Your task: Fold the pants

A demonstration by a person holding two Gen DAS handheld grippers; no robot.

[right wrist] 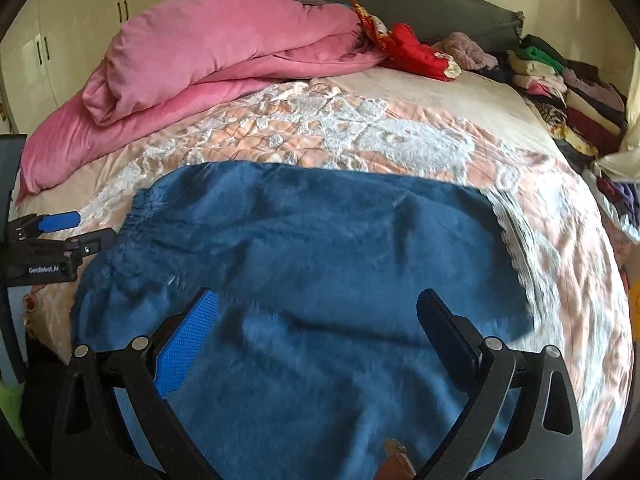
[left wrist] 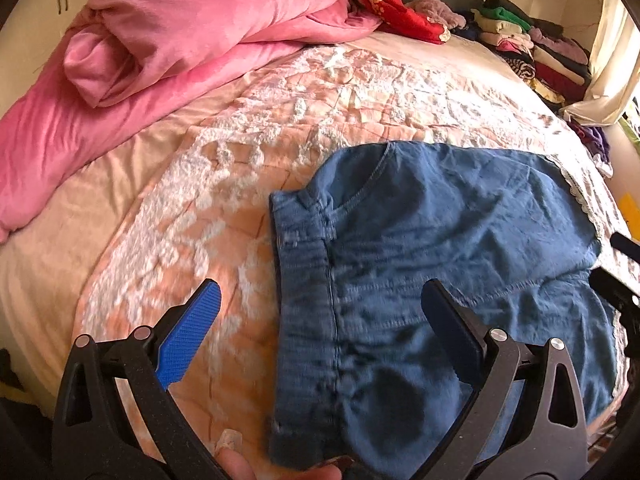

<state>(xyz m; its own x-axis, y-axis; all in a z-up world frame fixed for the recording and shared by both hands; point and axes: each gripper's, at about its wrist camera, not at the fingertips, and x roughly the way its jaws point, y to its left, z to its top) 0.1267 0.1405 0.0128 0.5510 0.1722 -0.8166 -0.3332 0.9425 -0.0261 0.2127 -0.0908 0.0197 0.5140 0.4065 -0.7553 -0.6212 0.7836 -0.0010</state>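
Blue denim pants [left wrist: 440, 248] lie folded flat on the peach bedspread [left wrist: 240, 128] near the bed's front edge. In the left wrist view the waistband end is on the left, under my open left gripper [left wrist: 322, 292], which hovers just above it and holds nothing. In the right wrist view the pants [right wrist: 312, 248] fill the centre, and my open, empty right gripper [right wrist: 318, 300] hovers over their near part. The left gripper also shows at the left edge of the right wrist view [right wrist: 76, 228]. Part of the right gripper shows at the right edge of the left wrist view [left wrist: 616, 280].
A rolled pink duvet [right wrist: 208, 60] lies at the bed's far left. Red cloth [right wrist: 416, 52] and stacks of folded clothes [right wrist: 568, 92] line the far right by the grey headboard [right wrist: 400, 4]. Cream wardrobe doors [right wrist: 80, 20] stand behind.
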